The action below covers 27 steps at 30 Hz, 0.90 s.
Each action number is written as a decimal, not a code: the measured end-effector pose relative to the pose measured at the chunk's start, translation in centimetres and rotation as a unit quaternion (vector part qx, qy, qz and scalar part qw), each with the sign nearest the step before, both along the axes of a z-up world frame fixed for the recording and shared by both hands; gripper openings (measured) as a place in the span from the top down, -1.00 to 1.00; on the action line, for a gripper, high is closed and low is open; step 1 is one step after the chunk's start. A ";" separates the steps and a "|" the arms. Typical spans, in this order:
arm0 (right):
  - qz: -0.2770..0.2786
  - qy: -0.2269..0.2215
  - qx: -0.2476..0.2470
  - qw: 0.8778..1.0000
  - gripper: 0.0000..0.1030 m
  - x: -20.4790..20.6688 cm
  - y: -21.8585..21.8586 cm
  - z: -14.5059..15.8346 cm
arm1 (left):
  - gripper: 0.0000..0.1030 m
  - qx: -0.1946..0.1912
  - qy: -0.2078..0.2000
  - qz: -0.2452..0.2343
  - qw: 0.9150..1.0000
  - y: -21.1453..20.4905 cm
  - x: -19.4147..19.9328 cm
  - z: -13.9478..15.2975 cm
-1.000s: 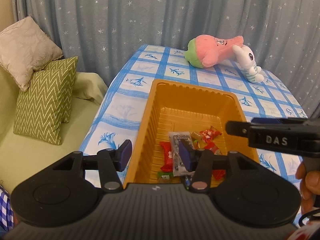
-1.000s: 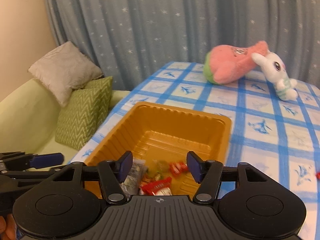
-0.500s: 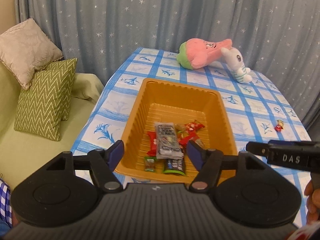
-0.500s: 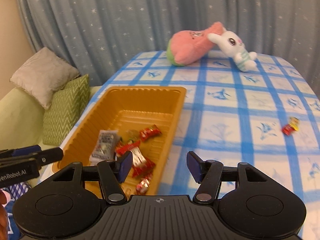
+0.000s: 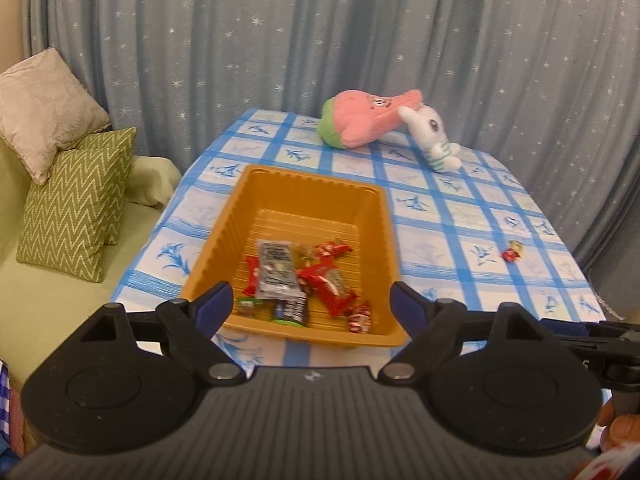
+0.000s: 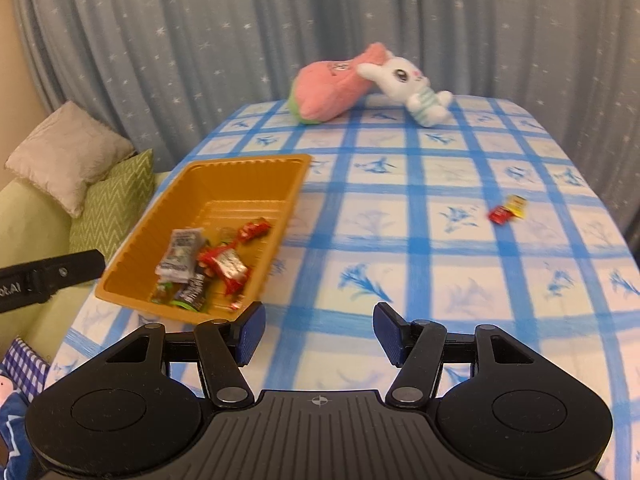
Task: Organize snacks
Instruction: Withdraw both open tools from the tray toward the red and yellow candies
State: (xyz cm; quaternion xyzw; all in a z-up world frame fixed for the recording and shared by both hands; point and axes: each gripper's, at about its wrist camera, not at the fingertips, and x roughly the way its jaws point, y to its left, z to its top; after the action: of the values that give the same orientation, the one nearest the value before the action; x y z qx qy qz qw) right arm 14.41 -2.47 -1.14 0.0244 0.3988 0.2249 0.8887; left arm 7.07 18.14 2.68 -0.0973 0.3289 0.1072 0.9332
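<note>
Orange tray (image 5: 306,194) of wrapped snacks (image 5: 304,280) at desk (image 6: 400,248) nine o'clock, one stray candy (image 6: 506,210) at three o'clock; left gripper (image 5: 311,306) opening, empty; right gripper (image 6: 319,334) half-open, empty.

Lettering on the snack wrappers (image 5: 276,270) is too blurred to read.

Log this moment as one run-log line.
left gripper: opening, empty | right gripper: open, empty | tray: holds snacks | loose candy: on table, right of tray
</note>
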 end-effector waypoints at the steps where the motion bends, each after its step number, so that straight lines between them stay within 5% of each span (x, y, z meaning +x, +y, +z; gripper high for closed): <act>1: -0.006 0.001 0.000 1.000 -0.17 -0.2 -0.7 0.0 | -0.65 -0.001 0.000 -0.004 1.000 -0.4 -0.1 0.0; 27: -0.121 -0.007 -0.004 0.993 -0.17 -0.9 -12.7 0.7 | -0.73 -0.013 0.006 -0.112 0.994 -10.7 3.7 -0.2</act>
State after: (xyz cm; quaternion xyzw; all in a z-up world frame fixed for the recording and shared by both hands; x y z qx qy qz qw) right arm 13.48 -15.20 -0.48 0.0670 0.3875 0.1144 0.9123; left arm 10.77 7.45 2.51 -0.0716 0.3446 -0.0023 0.9360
